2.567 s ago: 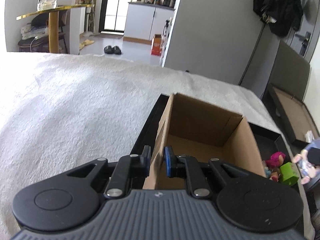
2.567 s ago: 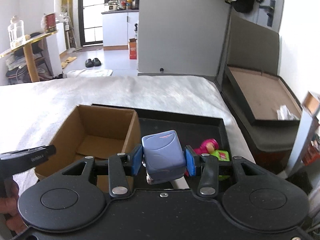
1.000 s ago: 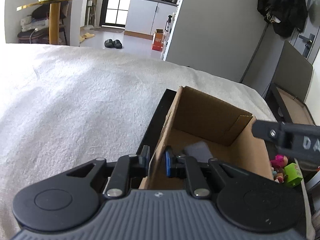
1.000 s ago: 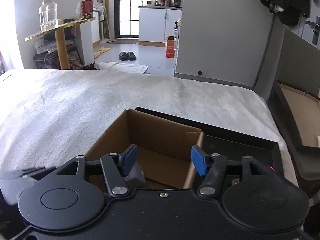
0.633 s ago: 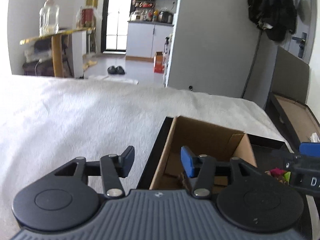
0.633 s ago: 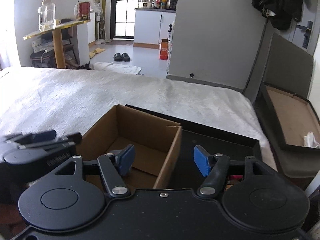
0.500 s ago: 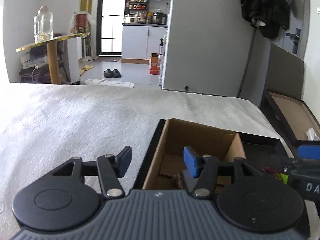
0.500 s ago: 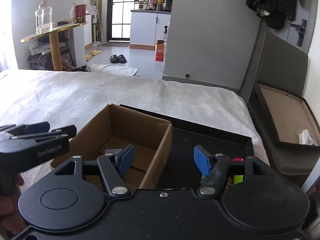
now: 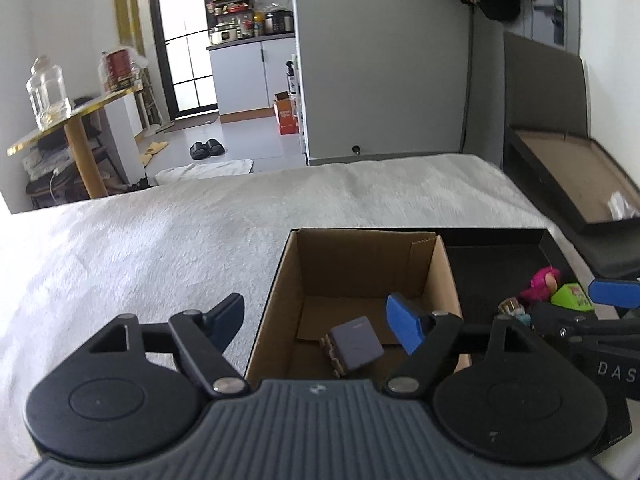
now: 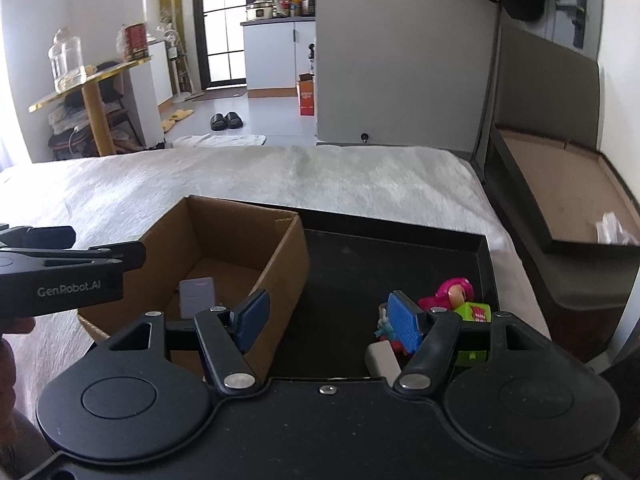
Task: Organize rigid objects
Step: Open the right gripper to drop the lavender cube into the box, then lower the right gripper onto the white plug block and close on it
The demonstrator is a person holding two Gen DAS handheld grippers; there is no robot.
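Left wrist view — left gripper (image 9: 316,314) above cardboard box (image 9: 432,264), jaws opening, nothing between them
Blue-grey block (image 9: 354,346) lying tilted on box floor, near front; box seated in left end of black tray (image 9: 496,236) on white blanket (image 9: 160,248); pink toy (image 9: 542,282) and green toy (image 9: 572,296) in tray's right part, well apart from box; right gripper's blue pad at right edge

Right wrist view — right gripper (image 10: 328,318) over black tray (image 10: 400,240), jaws apart and empty
Cardboard box (image 10: 288,256) to the left with blue-grey block (image 10: 196,296) inside on its floor; pink toy (image 10: 454,290), green toy (image 10: 476,314) and a small white piece (image 10: 382,356) clustered in tray just beyond right pad; left gripper (image 10: 72,256) at left edge, over box's near corner
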